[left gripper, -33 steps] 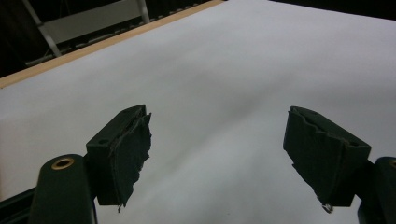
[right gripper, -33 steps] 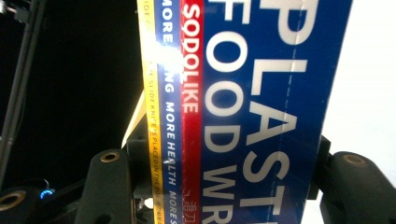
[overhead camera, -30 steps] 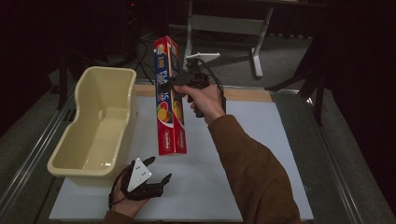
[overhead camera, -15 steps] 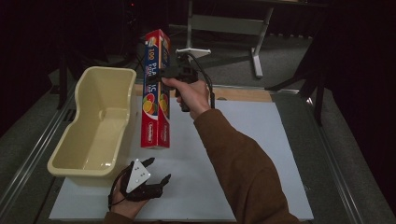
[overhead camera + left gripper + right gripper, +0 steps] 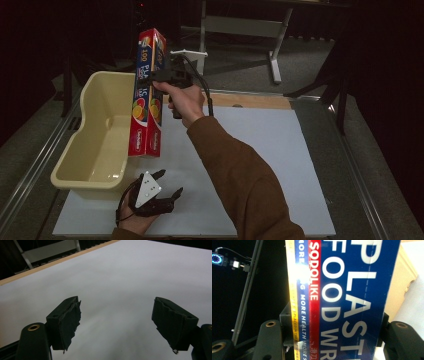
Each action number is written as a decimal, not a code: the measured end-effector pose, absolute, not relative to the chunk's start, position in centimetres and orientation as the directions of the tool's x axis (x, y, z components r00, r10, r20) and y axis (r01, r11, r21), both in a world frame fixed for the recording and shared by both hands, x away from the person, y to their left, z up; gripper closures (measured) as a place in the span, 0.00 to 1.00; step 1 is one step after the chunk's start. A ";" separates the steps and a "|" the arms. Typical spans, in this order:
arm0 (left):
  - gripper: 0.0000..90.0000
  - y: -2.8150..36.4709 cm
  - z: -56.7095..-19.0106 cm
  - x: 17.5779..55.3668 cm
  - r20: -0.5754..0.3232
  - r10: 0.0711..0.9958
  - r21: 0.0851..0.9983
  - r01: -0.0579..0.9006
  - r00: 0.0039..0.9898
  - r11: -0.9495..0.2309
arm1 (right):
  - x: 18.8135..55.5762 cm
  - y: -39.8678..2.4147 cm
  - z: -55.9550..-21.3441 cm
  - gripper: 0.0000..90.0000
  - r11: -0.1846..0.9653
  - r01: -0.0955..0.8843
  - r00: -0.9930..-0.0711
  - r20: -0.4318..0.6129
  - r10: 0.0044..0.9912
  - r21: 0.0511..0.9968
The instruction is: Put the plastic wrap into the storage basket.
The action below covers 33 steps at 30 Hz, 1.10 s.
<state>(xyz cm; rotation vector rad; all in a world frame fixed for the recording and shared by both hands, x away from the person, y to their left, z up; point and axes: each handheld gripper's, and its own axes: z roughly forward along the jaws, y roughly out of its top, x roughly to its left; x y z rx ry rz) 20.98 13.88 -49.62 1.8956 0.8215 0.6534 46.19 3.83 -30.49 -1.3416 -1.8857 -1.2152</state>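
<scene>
The right hand-held gripper [image 5: 159, 76] clenches a plastic-wrap box [image 5: 147, 95] upright beside the yellow tub [image 5: 95, 145].

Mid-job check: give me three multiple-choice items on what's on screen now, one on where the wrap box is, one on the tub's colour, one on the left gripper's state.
1. Where is the wrap box?
A. Lying flat on the table
B. Held upright in the air by the right gripper, at the tub's right edge
C. Lying in the tub

2. What colour is the tub?
A. Pale yellow
B. Blue
C. Black

3. How does the left gripper stand?
A. Shut on the box
B. Shut on nothing
C. Open, with nothing between its jaws

Answers:
1 B: the high view shows the box standing on end, clear of the table, and the right gripper view shows both jaws against its sides.
2 A: its walls show pale yellow in the high view.
3 C: the left gripper view shows the jaws wide apart over the bare white table.
</scene>
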 end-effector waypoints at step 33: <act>0.26 14.3 -49.2 20.2 0.125 0.771 0.912 0.234 0.625 -0.337 | 44.4 11.4 -36.2 0.45 0.045 0.969 -0.236 0.865 0.443 0.242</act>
